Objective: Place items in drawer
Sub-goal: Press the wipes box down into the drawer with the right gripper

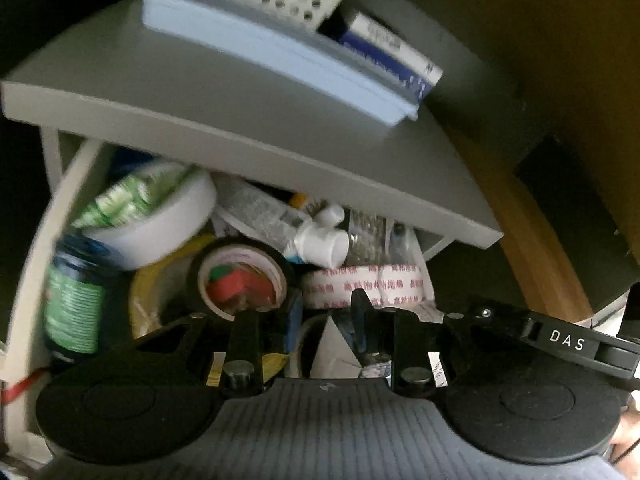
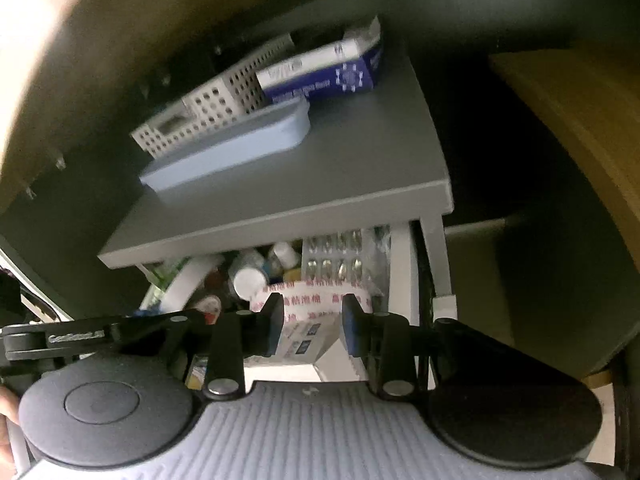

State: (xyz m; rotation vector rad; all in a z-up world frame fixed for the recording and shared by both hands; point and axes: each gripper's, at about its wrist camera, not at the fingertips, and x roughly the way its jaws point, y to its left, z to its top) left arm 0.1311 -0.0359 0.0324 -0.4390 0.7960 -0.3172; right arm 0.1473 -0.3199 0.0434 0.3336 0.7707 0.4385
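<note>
Two grippers over the drawer [image 1: 36,260]: left gripper [image 1: 328,302] clenched; right gripper [image 2: 312,302] straddles a carton [image 2: 308,340], grip unclear. Lower it before releasing.

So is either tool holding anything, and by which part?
Cannot tell for sure. A white box sits within the right tool, flanked at its sides; a white corner lies within the left tool. Contact unclear.

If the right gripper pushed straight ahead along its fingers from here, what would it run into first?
Most likely the white box with blue print lying between the fingers of the right gripper in the open drawer. Just beyond it is the roll of white foam tape with red lettering. Depth is hard to judge in this view.
</note>
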